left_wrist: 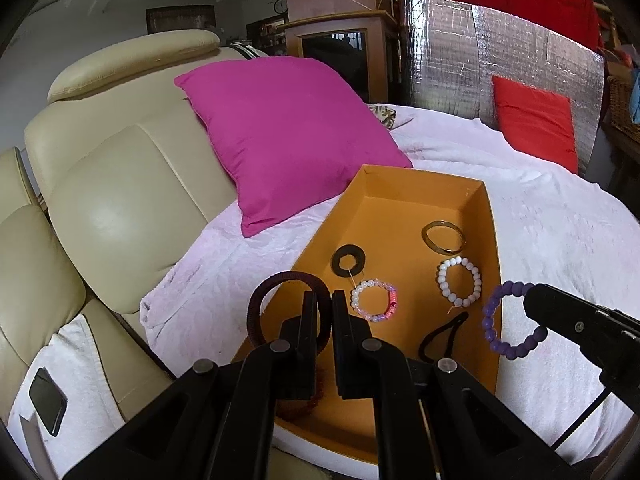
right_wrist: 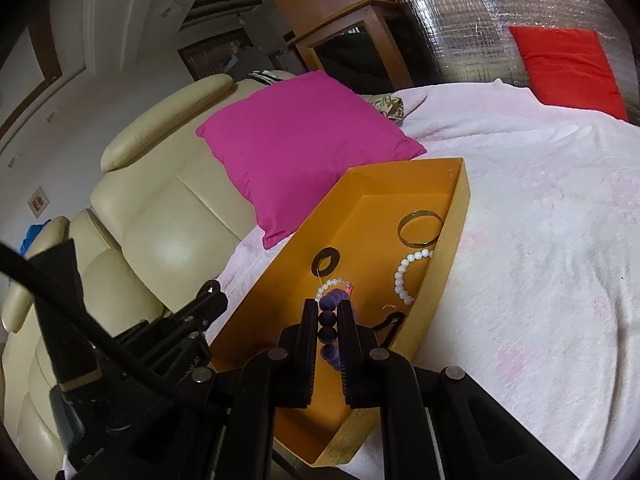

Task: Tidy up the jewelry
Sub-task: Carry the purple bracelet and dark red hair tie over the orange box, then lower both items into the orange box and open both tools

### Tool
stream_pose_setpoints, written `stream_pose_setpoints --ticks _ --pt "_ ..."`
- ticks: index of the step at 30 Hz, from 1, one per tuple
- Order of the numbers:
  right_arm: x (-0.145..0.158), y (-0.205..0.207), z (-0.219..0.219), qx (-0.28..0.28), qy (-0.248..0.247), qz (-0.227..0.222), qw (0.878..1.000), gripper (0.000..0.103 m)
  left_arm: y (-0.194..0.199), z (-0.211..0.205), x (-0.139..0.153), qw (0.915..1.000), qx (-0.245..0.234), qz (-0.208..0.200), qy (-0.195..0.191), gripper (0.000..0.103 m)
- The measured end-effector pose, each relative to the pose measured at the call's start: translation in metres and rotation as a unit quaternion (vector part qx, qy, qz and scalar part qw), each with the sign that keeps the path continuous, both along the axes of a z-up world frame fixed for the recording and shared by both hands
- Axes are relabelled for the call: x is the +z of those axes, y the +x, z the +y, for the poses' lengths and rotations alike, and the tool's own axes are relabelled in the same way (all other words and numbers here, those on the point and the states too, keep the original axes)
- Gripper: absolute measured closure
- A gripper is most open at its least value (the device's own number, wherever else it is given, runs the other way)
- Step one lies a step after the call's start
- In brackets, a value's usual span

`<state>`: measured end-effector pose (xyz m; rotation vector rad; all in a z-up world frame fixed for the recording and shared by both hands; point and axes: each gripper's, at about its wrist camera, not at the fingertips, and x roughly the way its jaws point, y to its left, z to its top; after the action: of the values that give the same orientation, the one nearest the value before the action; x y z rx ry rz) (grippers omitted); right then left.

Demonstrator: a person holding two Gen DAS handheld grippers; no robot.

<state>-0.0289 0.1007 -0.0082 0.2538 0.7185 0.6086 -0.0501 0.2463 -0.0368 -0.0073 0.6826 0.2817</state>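
An orange box [left_wrist: 404, 184] [right_wrist: 440, 256] lies on a white blanket. In it lie a gold bangle [left_wrist: 444, 237] [right_wrist: 420, 228], a white bead bracelet [left_wrist: 460, 282] [right_wrist: 404, 276], a pink-and-white bead bracelet [left_wrist: 376, 300], a black ring [left_wrist: 351, 260] [right_wrist: 326, 261] and a black hair tie [left_wrist: 440, 336]. My left gripper [left_wrist: 326, 300] is shut on a dark maroon hair band [left_wrist: 260, 300] over the box's left wall. My right gripper [right_wrist: 328, 308] [left_wrist: 532, 300] is shut on a purple bead bracelet [left_wrist: 496, 324] [right_wrist: 328, 332] above the box's right wall.
A magenta cushion [left_wrist: 288, 136] leans on a cream leather sofa [left_wrist: 112, 184] behind the box. A red cushion [left_wrist: 536, 124] rests against a silver foil panel [left_wrist: 500, 56]. A phone [left_wrist: 48, 404] lies on a white cloth at the left.
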Motion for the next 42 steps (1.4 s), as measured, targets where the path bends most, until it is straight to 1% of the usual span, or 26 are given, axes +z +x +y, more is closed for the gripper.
stream_pose_setpoints --ticks 3,9,18,40,41,42 --pt "-0.004 0.001 0.001 0.006 0.004 0.011 1.000 0.092 0.001 -0.001 -0.002 1.0000 -0.001 0.003 0.002 0.096" --pt "-0.016 -0.001 0.013 0.021 -0.013 0.020 1.000 0.092 0.006 0.002 -0.011 0.9999 0.001 0.015 0.001 0.096" --pt "-0.030 0.004 0.012 0.018 -0.012 0.037 0.999 0.092 0.012 0.004 -0.027 0.9995 -0.002 0.031 0.000 0.096" --pt "-0.051 0.014 0.020 0.023 -0.018 0.063 0.998 0.092 0.027 0.003 -0.053 0.9983 -0.002 0.059 0.001 0.096" --pt "-0.052 0.014 0.021 0.023 -0.018 0.065 0.997 0.092 0.027 0.003 -0.054 0.9981 -0.002 0.061 0.001 0.095" --pt "-0.053 0.014 0.021 0.020 -0.021 0.065 0.997 0.092 0.028 0.004 -0.055 0.9980 -0.001 0.064 -0.001 0.091"
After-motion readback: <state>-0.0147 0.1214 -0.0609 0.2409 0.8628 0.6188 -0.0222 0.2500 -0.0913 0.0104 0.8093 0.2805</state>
